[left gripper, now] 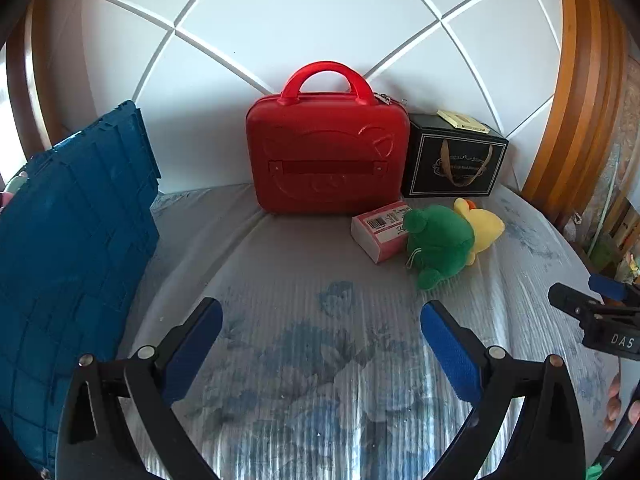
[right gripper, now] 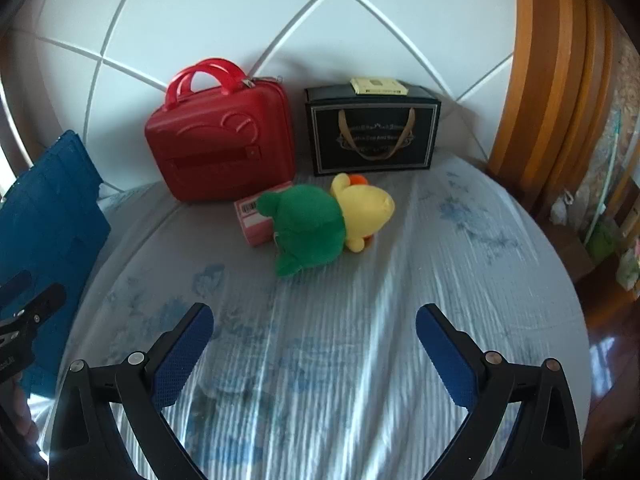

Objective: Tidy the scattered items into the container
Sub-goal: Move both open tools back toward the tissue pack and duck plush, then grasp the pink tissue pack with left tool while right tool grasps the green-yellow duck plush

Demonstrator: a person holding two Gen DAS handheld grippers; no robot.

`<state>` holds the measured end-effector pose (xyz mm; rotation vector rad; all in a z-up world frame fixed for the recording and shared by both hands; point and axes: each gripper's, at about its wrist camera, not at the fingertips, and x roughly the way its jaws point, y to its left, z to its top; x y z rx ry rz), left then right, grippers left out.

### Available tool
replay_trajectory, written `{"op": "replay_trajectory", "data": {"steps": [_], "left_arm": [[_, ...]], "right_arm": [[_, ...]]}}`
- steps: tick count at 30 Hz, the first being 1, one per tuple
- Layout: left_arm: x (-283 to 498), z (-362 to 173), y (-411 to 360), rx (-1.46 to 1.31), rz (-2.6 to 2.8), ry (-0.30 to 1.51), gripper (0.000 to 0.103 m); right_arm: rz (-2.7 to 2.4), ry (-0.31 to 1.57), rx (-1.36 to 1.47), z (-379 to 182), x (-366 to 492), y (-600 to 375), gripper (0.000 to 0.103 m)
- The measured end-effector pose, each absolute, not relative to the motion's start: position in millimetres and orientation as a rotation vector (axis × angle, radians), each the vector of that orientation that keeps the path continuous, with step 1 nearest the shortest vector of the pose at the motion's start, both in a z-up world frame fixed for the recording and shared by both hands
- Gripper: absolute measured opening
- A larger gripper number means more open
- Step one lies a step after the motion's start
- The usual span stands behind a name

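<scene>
A green and yellow plush toy (left gripper: 440, 240) (right gripper: 312, 220) lies on the bed, touching a small pink box (left gripper: 380, 230) (right gripper: 256, 216) with a barcode label. A blue plastic crate (left gripper: 72, 240) (right gripper: 44, 220) stands at the left edge of the bed. My left gripper (left gripper: 322, 314) is open over bare sheet, well short of the toy and right of the crate. Nothing sits between the blue pads of my right gripper (right gripper: 314, 314), which is open with the toy straight ahead at some distance.
A red hard case (left gripper: 328, 152) (right gripper: 220, 140) and a black gift box (left gripper: 454, 160) (right gripper: 372, 132) with a small yellow pack (right gripper: 378, 86) on top stand against the white headboard. A wooden post (right gripper: 552, 80) and floor clutter are at right. The flowered sheet (left gripper: 320, 360) lies below both grippers.
</scene>
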<state>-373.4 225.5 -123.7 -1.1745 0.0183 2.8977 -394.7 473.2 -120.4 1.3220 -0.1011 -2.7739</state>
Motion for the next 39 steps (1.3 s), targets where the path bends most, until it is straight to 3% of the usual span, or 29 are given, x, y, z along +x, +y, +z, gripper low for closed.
{"op": "replay_trajectory", "data": {"steps": [6, 14, 18, 24, 31, 39], "left_arm": [[-456, -183, 226, -1.245, 2.855, 0.009, 0.101], [-554, -260, 236, -1.299, 2.823, 0.089, 0.101], [-596, -277, 244, -1.277, 2.831, 0.083, 0.101], [-627, -281, 284, -1.184, 2.728, 0.083, 0.101], [-645, -296, 331, -1.263, 2.589, 0.198, 0.102], [-602, -304, 334, -1.34, 2.537, 0.276, 0.103]], "right_arm": [[-2.743, -0.148, 1.44, -180, -454, 463, 0.103], [-2.721, -0.346, 1.522, -267, -545, 447, 0.103], [-2.757, -0.181, 1.591, -293, -562, 451, 0.102], [-2.917, 0.031, 1.644, -284, -534, 523, 0.102], [-2.974, -0.035, 1.615, -258, -519, 571, 0.102], [-2.919, -0.121, 1.484, -227, -524, 560, 0.102]]}}
